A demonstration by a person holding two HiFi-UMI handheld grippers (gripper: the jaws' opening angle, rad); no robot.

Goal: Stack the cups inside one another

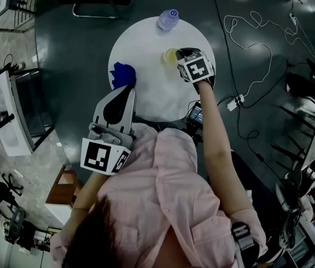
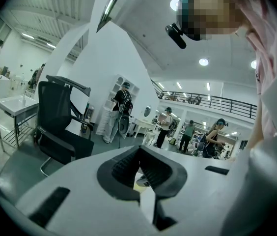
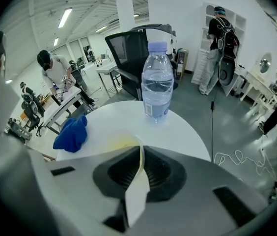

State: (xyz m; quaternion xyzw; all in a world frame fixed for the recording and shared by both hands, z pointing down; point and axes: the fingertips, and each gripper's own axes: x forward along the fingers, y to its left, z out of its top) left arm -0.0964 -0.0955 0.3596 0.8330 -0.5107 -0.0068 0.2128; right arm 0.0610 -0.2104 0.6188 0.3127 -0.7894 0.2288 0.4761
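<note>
Two handheld two-jaw grippers are in view, and we record each in turn. The right gripper (image 1: 181,56) (image 3: 141,151) points steeply down over the round white table (image 1: 146,43). Its jaws are nearly together and clamp the thin wall of the pale yellow plastic cup (image 1: 169,56) (image 3: 124,142), one pad inside the rim and one outside. We cannot tell whether this is a single cup or several already nested. The cup sits on the far right part of the tabletop, near the clear plastic water bottle with a blue cap (image 1: 168,19) (image 3: 157,82), which stands upright at the far edge.

The left gripper (image 1: 128,90) (image 2: 139,150) is held roughly level at the table's near edge. Its jaw tips meet and we see nothing gripped between them. A crumpled blue cloth (image 1: 123,74) (image 3: 71,133) lies on the table's left side, just beyond those tips and well apart from the cup.
</note>
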